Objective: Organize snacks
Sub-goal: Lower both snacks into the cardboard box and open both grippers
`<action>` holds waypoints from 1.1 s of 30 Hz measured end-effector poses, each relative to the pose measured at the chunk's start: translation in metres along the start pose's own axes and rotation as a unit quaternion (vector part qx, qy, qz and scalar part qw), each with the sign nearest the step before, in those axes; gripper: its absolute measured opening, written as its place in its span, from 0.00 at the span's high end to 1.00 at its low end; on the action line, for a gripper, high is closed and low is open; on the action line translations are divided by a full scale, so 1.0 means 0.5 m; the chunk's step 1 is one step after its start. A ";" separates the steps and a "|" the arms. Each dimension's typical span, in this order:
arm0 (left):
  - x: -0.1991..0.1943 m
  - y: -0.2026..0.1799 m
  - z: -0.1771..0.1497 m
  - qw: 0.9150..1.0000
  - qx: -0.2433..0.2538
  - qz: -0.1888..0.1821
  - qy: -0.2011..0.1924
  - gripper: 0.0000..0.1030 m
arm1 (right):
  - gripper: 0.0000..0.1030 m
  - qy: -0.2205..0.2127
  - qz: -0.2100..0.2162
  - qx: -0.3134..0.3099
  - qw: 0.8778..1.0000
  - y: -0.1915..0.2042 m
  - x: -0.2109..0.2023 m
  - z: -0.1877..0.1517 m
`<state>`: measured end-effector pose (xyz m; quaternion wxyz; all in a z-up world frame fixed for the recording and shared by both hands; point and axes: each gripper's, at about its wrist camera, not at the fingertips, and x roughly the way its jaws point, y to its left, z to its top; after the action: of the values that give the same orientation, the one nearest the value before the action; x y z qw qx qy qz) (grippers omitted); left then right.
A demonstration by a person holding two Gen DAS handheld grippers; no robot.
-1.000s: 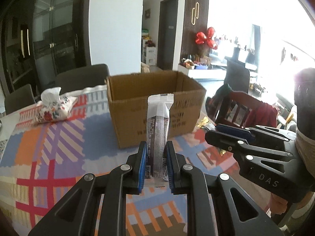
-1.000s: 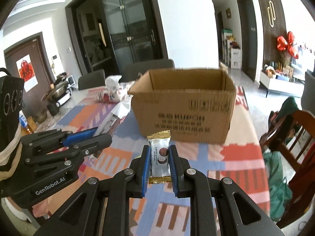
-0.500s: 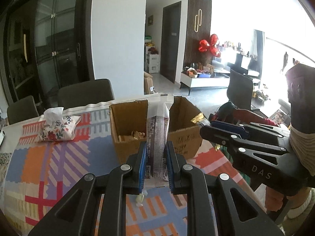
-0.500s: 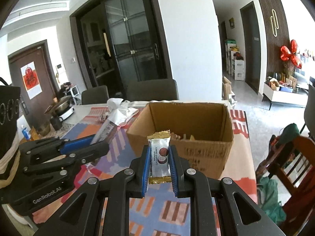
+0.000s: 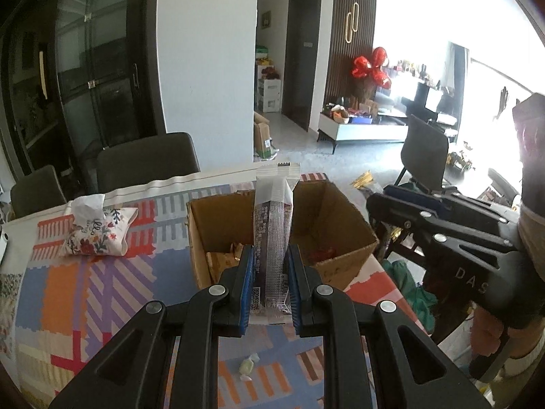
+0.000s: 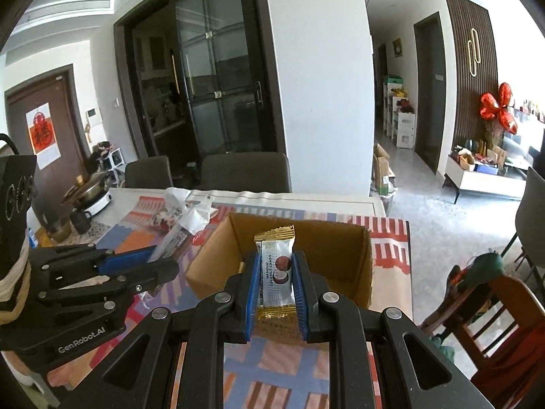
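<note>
My left gripper (image 5: 270,266) is shut on a long clear-and-dark snack bar packet (image 5: 274,225), held upright above the near rim of an open cardboard box (image 5: 327,211). My right gripper (image 6: 275,271) is shut on a small white snack packet with gold ends (image 6: 276,269), held over the same box (image 6: 337,248). The box holds a few wrapped snacks at its bottom. The right gripper shows at the right of the left wrist view (image 5: 378,201); the left gripper shows at the left of the right wrist view (image 6: 167,266).
A floral tissue pouch (image 5: 97,235) lies on the patterned tablecloth (image 5: 85,293) left of the box. A small wrapped candy (image 5: 247,368) lies on the cloth near me. Dark chairs (image 5: 146,160) stand behind the table; a wooden chair (image 6: 490,310) stands at the right. A pot (image 6: 90,191) sits far left.
Both grippers have risen with their packets and now look down into the box from above its rim. The box interior has come into view.
</note>
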<state>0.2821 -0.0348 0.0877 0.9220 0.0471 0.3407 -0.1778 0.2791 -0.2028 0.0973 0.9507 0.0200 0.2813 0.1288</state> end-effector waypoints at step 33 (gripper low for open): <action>0.126 0.018 0.043 0.998 -0.019 0.034 0.058 0.61 | 0.62 0.073 -0.028 0.008 0.997 -0.062 0.135 0.018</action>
<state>0.3429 -0.0495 0.0632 0.9070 0.0510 0.3952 -0.1364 0.3457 -0.2149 0.0656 0.9308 0.0101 0.3512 0.1009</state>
